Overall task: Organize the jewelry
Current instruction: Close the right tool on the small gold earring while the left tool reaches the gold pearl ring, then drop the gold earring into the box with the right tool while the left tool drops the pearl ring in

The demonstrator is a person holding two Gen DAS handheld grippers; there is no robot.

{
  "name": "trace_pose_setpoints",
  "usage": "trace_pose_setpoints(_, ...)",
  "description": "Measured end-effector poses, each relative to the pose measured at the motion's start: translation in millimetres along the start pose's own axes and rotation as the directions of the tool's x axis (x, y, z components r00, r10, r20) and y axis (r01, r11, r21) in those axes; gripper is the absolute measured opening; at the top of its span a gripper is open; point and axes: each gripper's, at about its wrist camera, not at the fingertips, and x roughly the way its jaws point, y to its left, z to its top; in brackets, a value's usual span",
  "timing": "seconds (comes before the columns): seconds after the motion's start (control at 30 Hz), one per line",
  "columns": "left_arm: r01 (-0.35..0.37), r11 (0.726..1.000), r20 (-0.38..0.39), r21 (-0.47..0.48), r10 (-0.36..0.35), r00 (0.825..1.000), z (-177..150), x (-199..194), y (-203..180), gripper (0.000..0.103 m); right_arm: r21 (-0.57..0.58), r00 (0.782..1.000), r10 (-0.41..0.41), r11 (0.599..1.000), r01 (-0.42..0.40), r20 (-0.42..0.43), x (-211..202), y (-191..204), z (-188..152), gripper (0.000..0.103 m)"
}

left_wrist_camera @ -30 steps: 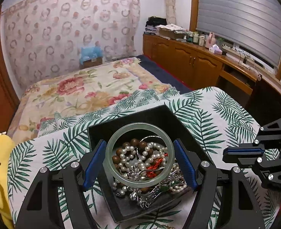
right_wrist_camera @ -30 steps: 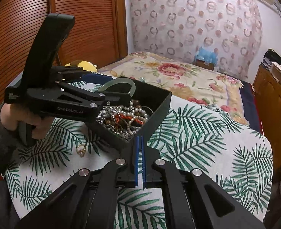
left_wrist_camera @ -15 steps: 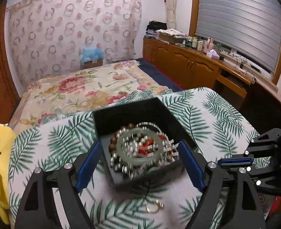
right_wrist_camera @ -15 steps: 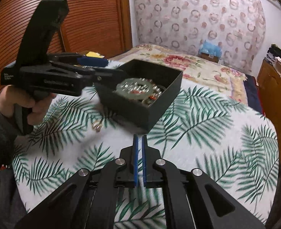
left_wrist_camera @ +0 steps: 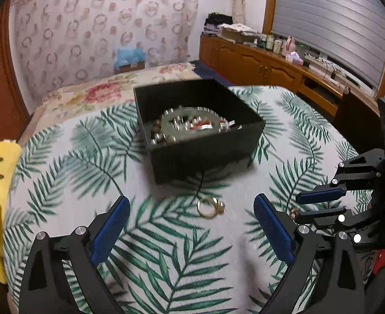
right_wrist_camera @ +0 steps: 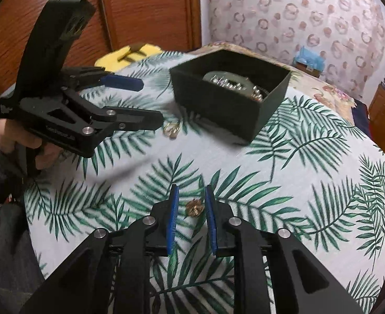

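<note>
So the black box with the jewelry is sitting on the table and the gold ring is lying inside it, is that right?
Not quite. The black box does hold a pile of jewelry, but the gold ring lies outside it, on the leaf-print tablecloth in front of the box. The left wrist view shows this.

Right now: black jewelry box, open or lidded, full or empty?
Open, no lid in view. The black box holds a heap of beads and a pale green bangle, filling it partway, below its rim.
</note>
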Motion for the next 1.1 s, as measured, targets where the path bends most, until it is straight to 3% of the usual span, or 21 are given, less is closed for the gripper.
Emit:
trace_pose_setpoints(0.37,0.018,0.999,-0.066,0.035,-0.016,0.998,-5.1,15.7,-10.5,0.091,-0.025,0.999,-0.039,0.999,0.039,-0.017,5.1,-1.5,-6.1,0.017)
trace_pose_setpoints(0.43,0.024,0.999,-0.073,0.035,-0.021,0.997,-4.1,17.5,-12.2,0.075,-0.012,0.999,-0.042,0.999,0.042,-0.004,4.2,-6.8,-3.5,0.017)
trace_pose_setpoints(0.5,0.028,0.999,-0.084,0.042,-0.025,0.996,-3.8,19.9,-14.6,0.066,0.009,0.999,-0.042,0.999,0.042,0.02,1.2,-14.4,0.0,0.017)
trace_pose_setpoints(0.6,0.039,0.998,-0.086,0.056,-0.034,0.996,-3.3,20.7,-19.0,0.058,0.023,0.998,-0.047,0.999,0.046,0.043,-1.4,-21.9,5.5,0.017)
trace_pose_setpoints(0.73,0.039,0.997,-0.092,0.063,-0.033,0.995,-1.2,23.8,-21.5,0.039,0.03,0.997,-0.057,0.998,0.055,0.057,-2.6,-30.2,11.0,0.017)
trace_pose_setpoints(0.83,0.01,0.995,-0.095,0.103,0.0,0.995,-1.1,25.6,-24.0,0.027,0.027,0.997,-0.059,0.998,0.057,0.059,-2.4,-33.3,13.1,0.017)
trace_pose_setpoints(1.1,-0.004,0.996,-0.077,0.088,0.01,0.997,-0.1,19.0,-16.2,0.025,0.007,0.994,-0.06,0.998,0.06,0.096,-7.7,-35.5,29.3,0.017)
